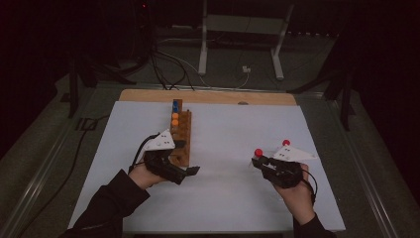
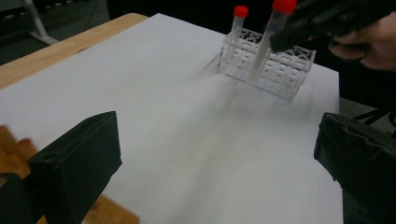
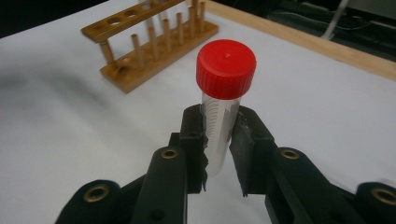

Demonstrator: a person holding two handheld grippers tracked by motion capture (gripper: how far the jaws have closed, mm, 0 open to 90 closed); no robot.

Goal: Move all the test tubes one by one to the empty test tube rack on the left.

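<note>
Red-capped tube, upright, clamped between right gripper jaws, left gripper released

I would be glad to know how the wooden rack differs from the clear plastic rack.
The wooden rack is brown, opaque and long, with one row of round holes; the clear plastic rack is see-through, with a grid of square cells. The wooden rack holds blue- and orange-capped tubes; the clear one a red-capped tube. Both stand on the white sheet.

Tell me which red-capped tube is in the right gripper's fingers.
The tilted red-capped tube, clamped by the right gripper above the clear rack. The other red-capped tube stands upright in that rack.
</note>
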